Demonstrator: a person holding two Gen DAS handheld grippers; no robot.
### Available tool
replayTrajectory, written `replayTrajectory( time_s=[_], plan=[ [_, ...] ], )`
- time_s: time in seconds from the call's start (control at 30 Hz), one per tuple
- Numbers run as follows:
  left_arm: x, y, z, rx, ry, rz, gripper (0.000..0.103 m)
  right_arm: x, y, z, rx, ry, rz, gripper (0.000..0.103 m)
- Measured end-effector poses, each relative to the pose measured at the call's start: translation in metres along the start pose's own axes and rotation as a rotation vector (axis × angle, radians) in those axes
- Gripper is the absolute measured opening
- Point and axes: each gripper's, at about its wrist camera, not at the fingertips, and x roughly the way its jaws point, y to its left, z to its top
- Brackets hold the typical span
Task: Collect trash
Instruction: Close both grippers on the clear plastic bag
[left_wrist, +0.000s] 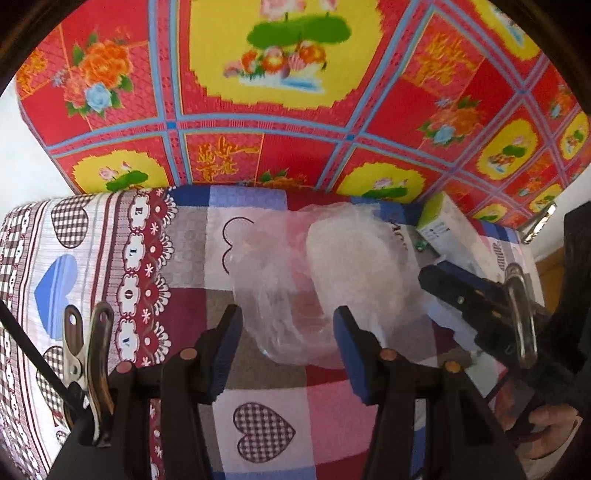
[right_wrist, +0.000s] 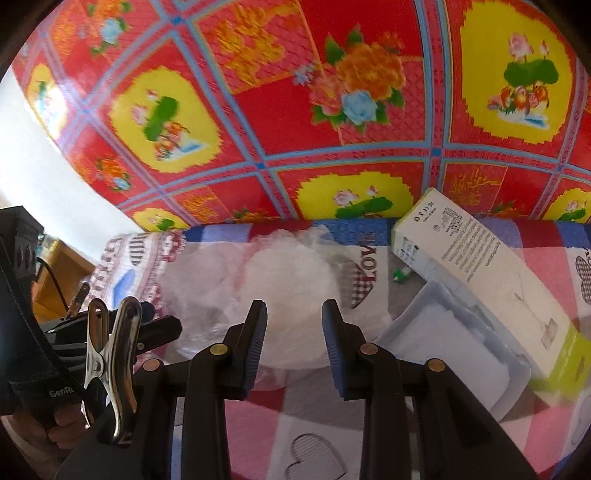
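Observation:
A crumpled clear plastic bag (left_wrist: 314, 273) (right_wrist: 280, 284) lies on the heart-patterned patchwork cloth (left_wrist: 258, 417) (right_wrist: 310, 421). My left gripper (left_wrist: 288, 321) hangs just above the bag's near side. It is open, with the bag showing through the gap and no pad pressing on it. My right gripper (right_wrist: 294, 314) is open too, over the bag's near edge from the other side. It enters the left wrist view from the right as a dark finger (left_wrist: 461, 295). The left gripper's tips (right_wrist: 162, 326) show at the left of the right wrist view.
A long white carton with a green end (right_wrist: 480, 266) (left_wrist: 447, 225) lies right of the bag, with a white shallow tray (right_wrist: 443, 347) beside it. A small green scrap (right_wrist: 400, 275) sits between bag and carton. A red floral sheet (left_wrist: 280, 92) lies beyond the cloth's far edge.

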Motion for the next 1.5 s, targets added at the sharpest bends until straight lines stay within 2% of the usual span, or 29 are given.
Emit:
replayTrajectory(
  time_s=[0.3,0.47,0.63,1.13,1.27,1.33,1.43,1.5],
  plan=[
    [0.03,-0.002,0.012,0.002,0.039,0.029,0.054,0.03,-0.019,0.007,0.002,0.07,-0.069,0.032],
    [0.039,0.001,0.015,-0.023,0.053,0.014,0.054,0.043,-0.025,0.008,0.012,0.103,-0.052,0.032],
    [0.046,0.001,0.015,-0.037,0.058,0.007,0.054,0.052,-0.026,0.009,0.039,0.127,0.002,0.032],
    [0.069,-0.014,0.018,-0.08,0.065,-0.043,0.053,0.054,-0.017,0.013,-0.013,0.096,-0.011,0.032],
    [0.071,-0.017,0.022,-0.09,0.056,-0.055,0.053,0.063,-0.019,0.017,-0.025,0.129,-0.032,0.033],
    [0.076,-0.018,0.029,-0.093,0.052,-0.057,0.053,0.066,-0.017,0.02,-0.044,0.126,-0.03,0.037],
    [0.079,-0.02,0.034,-0.086,0.046,-0.05,0.053,0.069,-0.013,0.022,-0.056,0.119,-0.021,0.038],
    [0.082,-0.025,0.039,-0.076,0.042,-0.043,0.048,0.07,-0.01,0.022,-0.057,0.112,-0.017,0.038]
  ],
)
